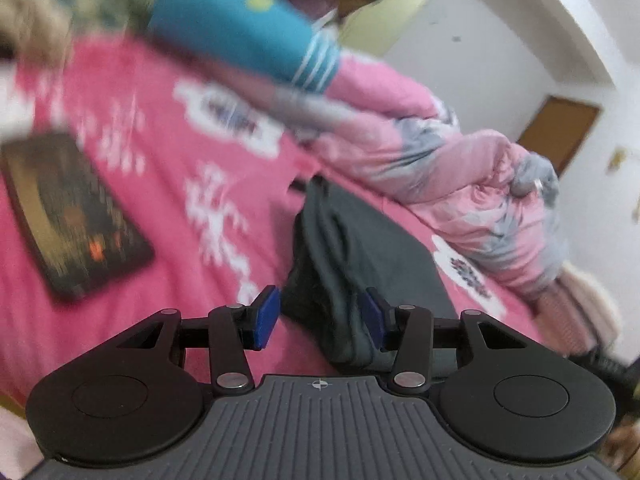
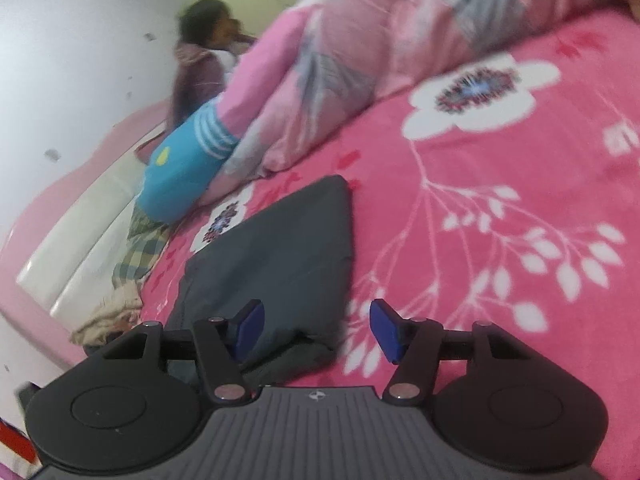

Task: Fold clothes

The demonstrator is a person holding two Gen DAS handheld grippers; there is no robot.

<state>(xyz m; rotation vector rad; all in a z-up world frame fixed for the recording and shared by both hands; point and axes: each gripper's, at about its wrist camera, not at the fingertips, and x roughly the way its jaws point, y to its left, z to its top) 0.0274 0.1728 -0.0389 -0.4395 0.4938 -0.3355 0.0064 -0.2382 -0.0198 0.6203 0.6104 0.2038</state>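
A dark grey garment (image 1: 360, 248) lies folded into a long strip on the pink flowered bed cover (image 1: 160, 208). My left gripper (image 1: 320, 320) is open, its blue pads either side of the garment's near end, low over it. In the right wrist view the same garment (image 2: 288, 256) lies flat with a pointed far corner. My right gripper (image 2: 316, 330) is open just above its near right edge, the left pad over the cloth, the right pad over the bed cover (image 2: 500, 200). Both views are blurred.
A dark tablet (image 1: 72, 216) lies on the bed to the left. A rumpled pink and grey quilt (image 1: 460, 184) and a blue pillow (image 1: 240, 24) lie along the far side. A child (image 2: 204, 56) sits by the wall. Checked cloth (image 2: 140, 248) lies at the headboard.
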